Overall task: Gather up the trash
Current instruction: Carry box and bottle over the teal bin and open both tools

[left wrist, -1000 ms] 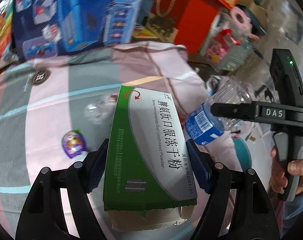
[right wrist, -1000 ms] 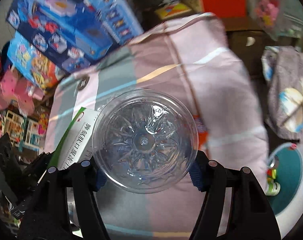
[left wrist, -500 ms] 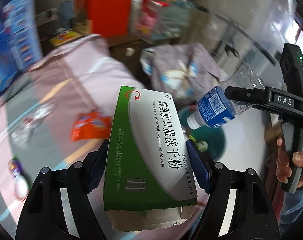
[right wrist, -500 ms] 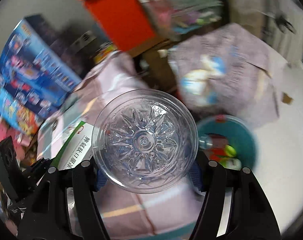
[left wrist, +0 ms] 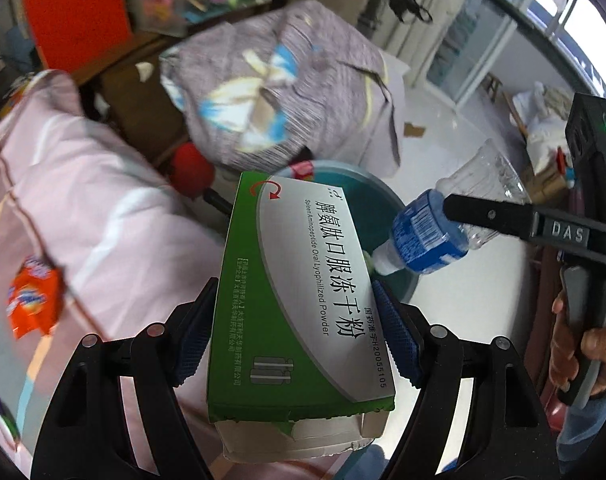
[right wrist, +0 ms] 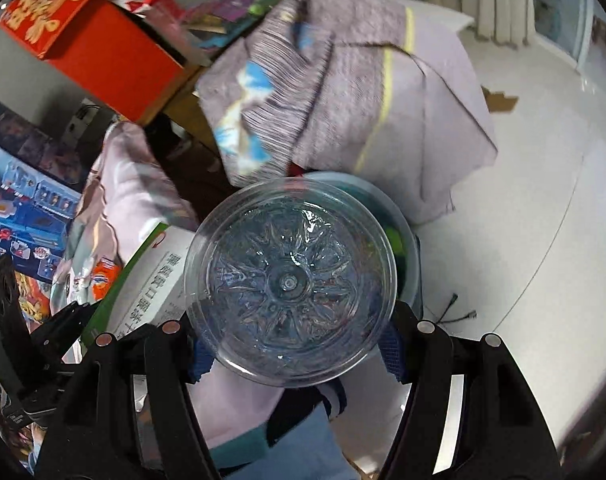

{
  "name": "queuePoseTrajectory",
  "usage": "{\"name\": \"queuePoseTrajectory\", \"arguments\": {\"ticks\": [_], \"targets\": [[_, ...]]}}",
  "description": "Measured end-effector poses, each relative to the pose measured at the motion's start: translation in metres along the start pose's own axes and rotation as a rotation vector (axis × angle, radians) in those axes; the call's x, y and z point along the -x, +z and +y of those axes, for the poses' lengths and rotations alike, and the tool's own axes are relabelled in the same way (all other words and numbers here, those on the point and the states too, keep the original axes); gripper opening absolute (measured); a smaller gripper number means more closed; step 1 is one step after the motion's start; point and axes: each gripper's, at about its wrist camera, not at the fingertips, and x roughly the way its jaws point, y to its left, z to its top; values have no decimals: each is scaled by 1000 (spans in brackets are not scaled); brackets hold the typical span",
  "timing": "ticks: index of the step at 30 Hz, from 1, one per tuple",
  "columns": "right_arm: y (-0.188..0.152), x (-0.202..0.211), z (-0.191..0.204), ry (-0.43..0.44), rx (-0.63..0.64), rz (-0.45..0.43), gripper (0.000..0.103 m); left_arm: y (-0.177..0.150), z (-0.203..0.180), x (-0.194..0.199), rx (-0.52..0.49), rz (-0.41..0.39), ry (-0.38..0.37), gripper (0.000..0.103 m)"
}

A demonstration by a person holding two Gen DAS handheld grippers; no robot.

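Clamping a green-and-white medicine box (left wrist: 299, 304) between its blue pads, the left gripper (left wrist: 293, 334) held the carton lengthwise with its torn end nearest the camera. Alongside it, the right gripper (right wrist: 293, 346) had its fingers pressed on both sides of a clear plastic bottle (right wrist: 289, 280), base toward its own camera; from the left wrist view the bottle's blue label and white cap pointed down and toward the box. A hand (left wrist: 583, 344) gripped the right tool's handle at the edge of that view.

Just beyond both loads lay the teal bin (left wrist: 367, 208), its rim showing past the far end of the box and, in the right wrist view, curving around the far side of the bottle. A second earlier both cameras had looked across the pink striped bedspread (left wrist: 87, 208) with toy boxes behind it; half a second earlier the bin had only begun to show. By this moment the bed's edge had slid off to the left, an orange wrapper (left wrist: 33, 304) still lying on it, and the bin sat almost directly ahead of both grippers. That swing suggested the carrying leg was nearly done and the release over the bin was probably next, though the wrapper remained to be collected.

Farther off, a grey patterned cloth (left wrist: 287, 80) draped something behind the bin, with white floor (right wrist: 543, 184) to the right.
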Motion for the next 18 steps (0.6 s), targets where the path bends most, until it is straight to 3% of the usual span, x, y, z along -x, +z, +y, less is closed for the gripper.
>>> {"name": "queuePoseTrajectory", "arguments": {"ticks": [8,18], "targets": [[-5,-26,-27,-7,-29,72,63,13,-31,-60,-54,100,-4,80],[-9,-56,-26,17,-33,150,63,5,-12,-65,-9,123,5,80]]}}
